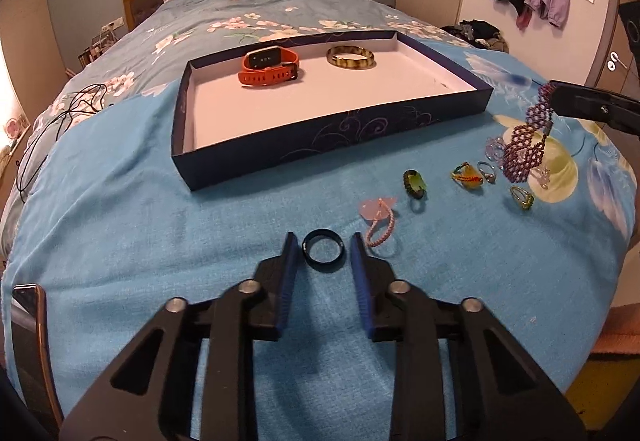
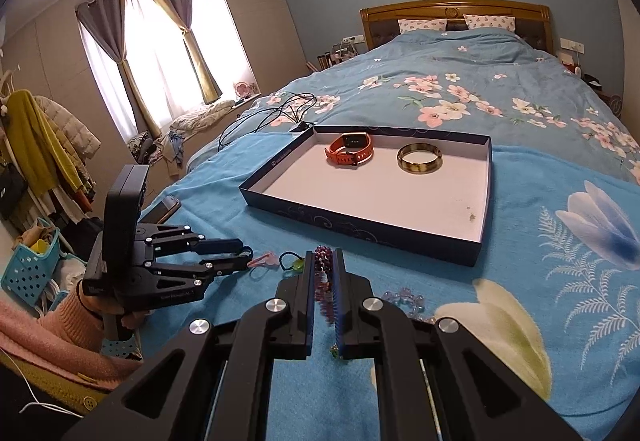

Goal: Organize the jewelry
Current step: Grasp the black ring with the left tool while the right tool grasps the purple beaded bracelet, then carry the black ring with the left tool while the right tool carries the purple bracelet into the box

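Left gripper (image 1: 323, 243) straddles black ring (image 1: 323, 250), jaws unclenched, six o'clock of tray (image 1: 320, 129) | right gripper (image 2: 324, 273) clamps dangling beaded bracelet (image 1: 528, 145) | risk: ring squirts off soft blue blanket (image 1: 160, 241).

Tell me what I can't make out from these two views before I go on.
- Left wrist view: whether the left gripper pads touch the black ring; small gaps seem to show.
- Right wrist view: the purple beaded bracelet mostly hidden between the right gripper fingers.
- Both views: the small rings too small for detail.
- Left wrist view: the phone cut off at the edge.
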A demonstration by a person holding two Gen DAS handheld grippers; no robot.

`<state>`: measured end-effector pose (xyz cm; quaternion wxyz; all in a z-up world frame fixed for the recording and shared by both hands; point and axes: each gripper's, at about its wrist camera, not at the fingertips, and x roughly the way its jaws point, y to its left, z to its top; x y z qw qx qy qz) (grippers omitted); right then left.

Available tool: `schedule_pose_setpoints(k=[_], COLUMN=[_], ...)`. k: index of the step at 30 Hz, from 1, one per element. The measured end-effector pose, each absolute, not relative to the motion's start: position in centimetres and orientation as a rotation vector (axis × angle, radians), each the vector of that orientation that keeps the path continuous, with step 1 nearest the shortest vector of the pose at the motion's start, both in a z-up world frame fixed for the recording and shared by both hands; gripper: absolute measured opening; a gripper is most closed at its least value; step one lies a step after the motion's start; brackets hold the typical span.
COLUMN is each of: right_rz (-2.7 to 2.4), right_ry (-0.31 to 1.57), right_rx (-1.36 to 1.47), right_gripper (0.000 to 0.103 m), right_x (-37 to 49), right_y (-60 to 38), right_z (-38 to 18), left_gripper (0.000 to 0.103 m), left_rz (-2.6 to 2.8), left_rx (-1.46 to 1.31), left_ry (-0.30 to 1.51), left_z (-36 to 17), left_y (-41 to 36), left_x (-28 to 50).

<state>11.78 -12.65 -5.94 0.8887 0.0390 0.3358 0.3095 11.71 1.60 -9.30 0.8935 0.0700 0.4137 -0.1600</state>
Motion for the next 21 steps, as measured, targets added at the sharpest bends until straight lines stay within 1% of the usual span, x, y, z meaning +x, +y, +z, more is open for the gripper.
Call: schedule_pose_setpoints(k=[11,21], right_rz=[0.64,0.635], right_ry=[0.689,0.67], right_rx=[0.12,0.127], right_gripper=[0.007,0.007], right_x=[12.9,13.6], right_y=[-12.8,-12.8], right_z=[-5.6,-5.0], left_gripper=[0.022,0.022], left_rz=[-0.327,-0.345], left_rx=[0.092,0.062], left_ry=[0.836,0.76], left_z=[-8.6,-6.0], left_y=[2.3,2.8], left_x=[11.4,11.5])
